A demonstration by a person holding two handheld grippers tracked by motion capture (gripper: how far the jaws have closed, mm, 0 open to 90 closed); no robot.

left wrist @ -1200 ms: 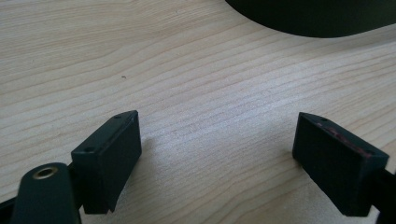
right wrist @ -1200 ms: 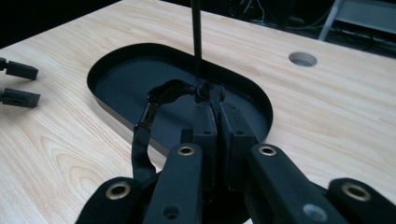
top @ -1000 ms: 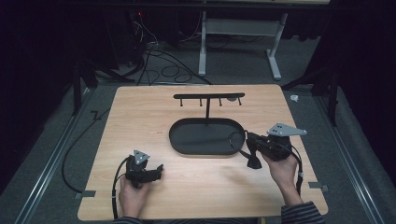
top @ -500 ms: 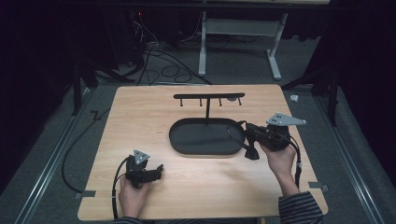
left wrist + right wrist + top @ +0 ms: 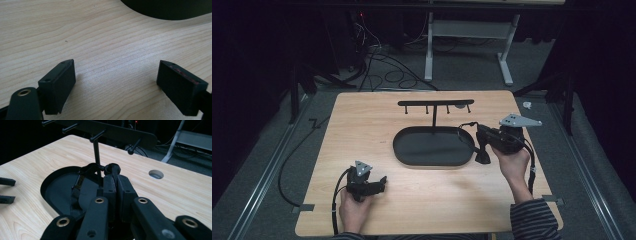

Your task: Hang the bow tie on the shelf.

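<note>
Right hand-held gripper (image 5: 113, 181) clamps black strap (image 5: 79, 182), trailing toward tray (image 5: 53, 192).

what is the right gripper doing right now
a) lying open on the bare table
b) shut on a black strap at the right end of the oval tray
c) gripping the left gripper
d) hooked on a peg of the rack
b: in the right gripper view the right gripper has its jaws pressed together on the black strap, which trails over the oval tray; the left gripper is open.
</note>
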